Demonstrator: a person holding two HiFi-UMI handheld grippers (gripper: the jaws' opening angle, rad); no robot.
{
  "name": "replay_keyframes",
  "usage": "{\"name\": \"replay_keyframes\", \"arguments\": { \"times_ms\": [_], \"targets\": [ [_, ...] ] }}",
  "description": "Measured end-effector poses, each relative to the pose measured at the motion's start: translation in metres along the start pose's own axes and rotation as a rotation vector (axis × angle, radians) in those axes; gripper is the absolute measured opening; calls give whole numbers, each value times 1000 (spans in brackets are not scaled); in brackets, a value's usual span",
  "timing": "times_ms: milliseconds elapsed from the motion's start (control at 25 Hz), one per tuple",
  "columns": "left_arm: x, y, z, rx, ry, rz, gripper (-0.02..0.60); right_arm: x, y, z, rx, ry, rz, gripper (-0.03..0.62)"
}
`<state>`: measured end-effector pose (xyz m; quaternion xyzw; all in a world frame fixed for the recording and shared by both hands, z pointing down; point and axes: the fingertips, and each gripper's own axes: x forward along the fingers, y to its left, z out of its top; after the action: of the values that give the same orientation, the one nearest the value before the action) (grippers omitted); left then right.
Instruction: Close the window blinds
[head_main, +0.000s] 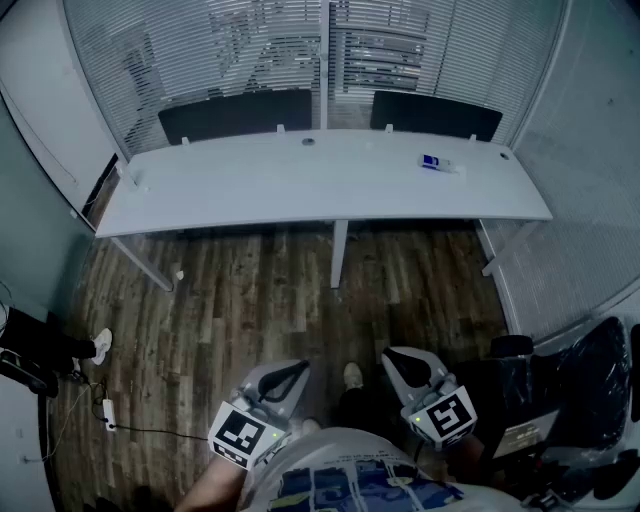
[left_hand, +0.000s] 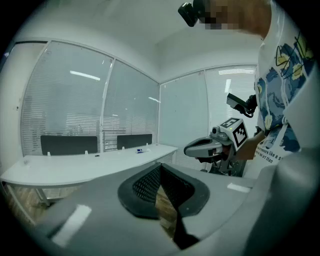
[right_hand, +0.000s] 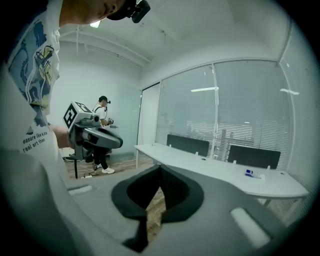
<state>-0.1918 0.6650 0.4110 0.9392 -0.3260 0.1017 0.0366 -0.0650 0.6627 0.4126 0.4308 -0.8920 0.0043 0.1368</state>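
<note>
Blinds (head_main: 250, 50) are noted at 12 o'clock beyond the white surface (head_main: 320, 190), well apart from the left hand-held gripper (head_main: 293, 370) and the right hand-held gripper (head_main: 396, 358), both clenched empty at 6 o'clock.

Shirt (right_hand: 36, 141), small print near hem: "measure like a / real art than", partly legible.
Left gripper cube (head_main: 240, 435), right gripper cube (head_main: 447, 414): black-white square code patterns, no characters.
Blue item (head_main: 434, 162) on tabletop (head_main: 300, 185): print too small to read.
</note>
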Motion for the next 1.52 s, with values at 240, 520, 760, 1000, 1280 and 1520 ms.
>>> {"name": "replay_keyframes", "arguments": {
  "times_ms": [240, 520, 760, 1000, 1280, 1520],
  "targets": [
    [8, 6, 3, 4, -2, -17, 7, 5, -9, -5, 0, 14, -12, 2],
    [34, 25, 6, -10, 3, 0, 8, 22, -38, -14, 7, 38, -7, 3],
    [71, 42, 15, 7, 11, 14, 8, 43, -71, -7, -4, 37, 27, 5],
    [116, 70, 36, 10, 12, 51, 8, 73, -128, 1, -13, 27, 49, 8],
    [175, 89, 50, 19, 14, 84, 8, 94, -189, 5, -20, 5, 91, 8],
    [222, 102, 62, 8, 10, 94, 8, 105, -231, -4, -17, 20, 108, 8]
  ]
}}
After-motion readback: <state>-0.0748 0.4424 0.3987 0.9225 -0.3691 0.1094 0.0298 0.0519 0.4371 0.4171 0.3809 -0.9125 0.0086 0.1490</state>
